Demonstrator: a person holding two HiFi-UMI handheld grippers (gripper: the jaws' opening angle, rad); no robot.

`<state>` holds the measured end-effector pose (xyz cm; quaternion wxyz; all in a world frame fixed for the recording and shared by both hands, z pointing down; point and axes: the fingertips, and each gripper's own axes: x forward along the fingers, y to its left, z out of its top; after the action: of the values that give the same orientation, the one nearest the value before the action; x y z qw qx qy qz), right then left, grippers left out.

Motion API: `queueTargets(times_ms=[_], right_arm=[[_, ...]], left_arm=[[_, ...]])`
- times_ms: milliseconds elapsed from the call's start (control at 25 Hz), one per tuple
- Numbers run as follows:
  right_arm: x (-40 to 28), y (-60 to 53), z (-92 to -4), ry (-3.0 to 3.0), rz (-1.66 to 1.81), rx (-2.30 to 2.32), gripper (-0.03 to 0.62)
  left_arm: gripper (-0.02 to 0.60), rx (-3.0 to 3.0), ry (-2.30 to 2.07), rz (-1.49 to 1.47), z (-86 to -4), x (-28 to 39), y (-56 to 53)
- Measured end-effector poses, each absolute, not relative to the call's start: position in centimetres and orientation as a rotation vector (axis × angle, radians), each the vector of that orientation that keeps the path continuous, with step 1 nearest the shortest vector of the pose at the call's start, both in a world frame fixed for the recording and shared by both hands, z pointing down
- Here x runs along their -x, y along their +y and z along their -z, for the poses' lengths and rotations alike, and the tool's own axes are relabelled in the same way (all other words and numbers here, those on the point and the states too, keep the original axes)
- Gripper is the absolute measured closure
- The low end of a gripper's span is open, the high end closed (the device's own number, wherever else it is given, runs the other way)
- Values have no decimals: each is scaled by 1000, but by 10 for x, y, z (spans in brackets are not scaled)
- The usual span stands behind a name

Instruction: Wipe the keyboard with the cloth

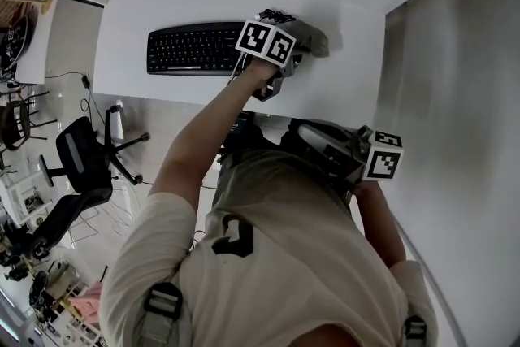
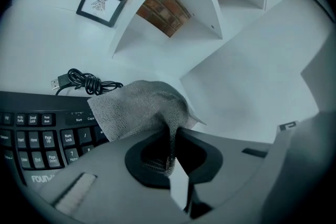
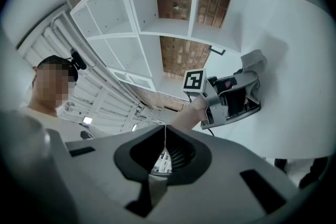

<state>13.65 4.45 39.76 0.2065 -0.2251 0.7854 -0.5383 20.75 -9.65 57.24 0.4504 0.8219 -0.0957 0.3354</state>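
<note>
The grey, finely woven cloth (image 2: 137, 108) is clamped between the jaws of the left gripper (image 2: 174, 131). One fold is drawn down into the gap, and the rest is spread forward, at the right end of the black plastic keyboard (image 2: 37, 136), by the number keys. Whether the keys are touched by it cannot be told. The keyboard lies on the smooth white bench (image 1: 341, 89), and a coiled black cable (image 2: 84, 80) is seen just behind it. The right gripper (image 3: 164, 132) is held off the bench, near the person's body, with its jaws pressed together.
</note>
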Motion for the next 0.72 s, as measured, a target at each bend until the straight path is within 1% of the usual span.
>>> queueTargets(times_ms=[160, 280, 720], right_arm=[[-128, 41, -395, 2203, 1499, 601, 588], [-123, 38, -397, 2194, 1505, 566, 588], [-83, 39, -393, 2230, 1543, 360, 588]], left_arm=[[572, -2057, -239, -744, -547, -199, -98], [572, -2078, -297, -707, -535, -175, -107], [572, -1959, -757, -556, -523, -4, -135]])
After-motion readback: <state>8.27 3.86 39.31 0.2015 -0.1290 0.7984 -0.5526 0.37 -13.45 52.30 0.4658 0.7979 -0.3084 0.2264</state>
